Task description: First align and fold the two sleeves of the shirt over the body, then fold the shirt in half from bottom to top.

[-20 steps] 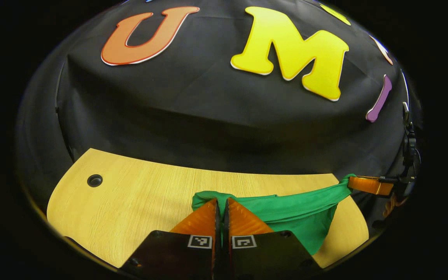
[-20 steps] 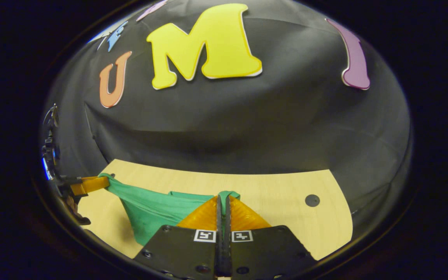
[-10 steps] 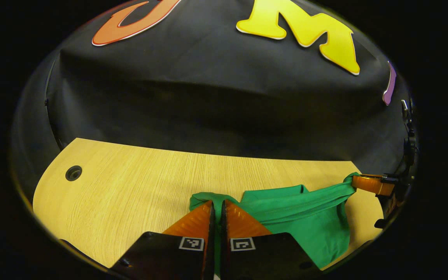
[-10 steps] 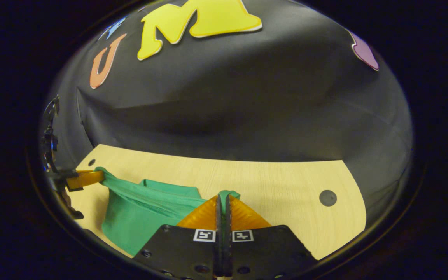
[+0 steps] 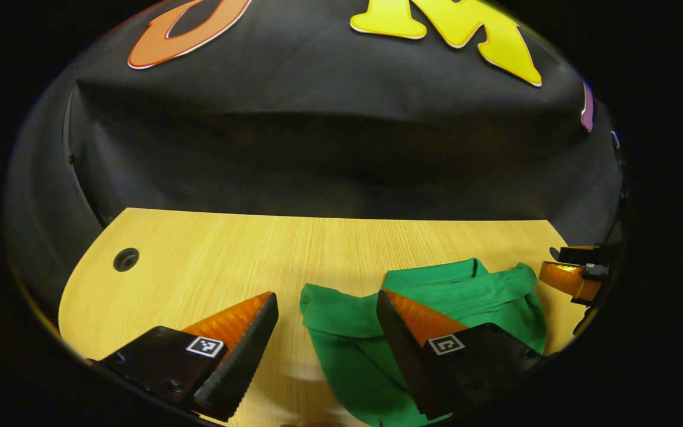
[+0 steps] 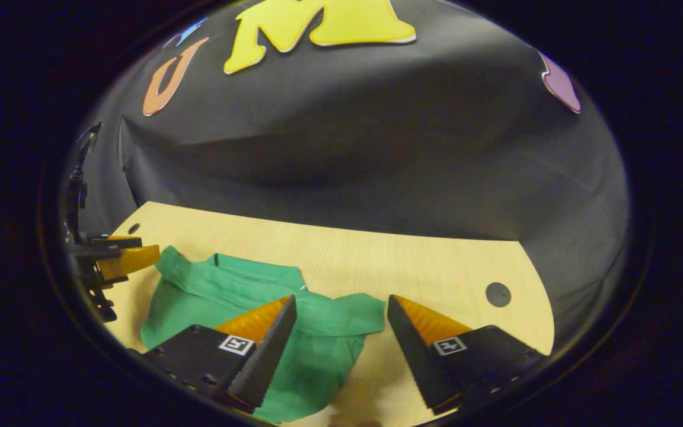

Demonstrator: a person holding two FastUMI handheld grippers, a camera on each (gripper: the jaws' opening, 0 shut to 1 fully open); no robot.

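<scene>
Letting go: both grippers, left point(image 5: 325, 302) and right point(image 6: 341, 305), clamped a moment ago, now gape wide and empty. The shirt point(image 5: 436, 296) lies folded on the table point(image 5: 211, 261); fold looks finished.

No readable text, brand or number is found. Small square coded markers are carried on the left gripper point(image 5: 325, 303) and the right gripper point(image 6: 341, 307), but nothing can be read from them.

shirt point(image 5: 478, 296): lower part cut off at 6 o'clock | left gripper point(image 6: 117, 256): small at 9 o'clock, jaw state unclear
</scene>
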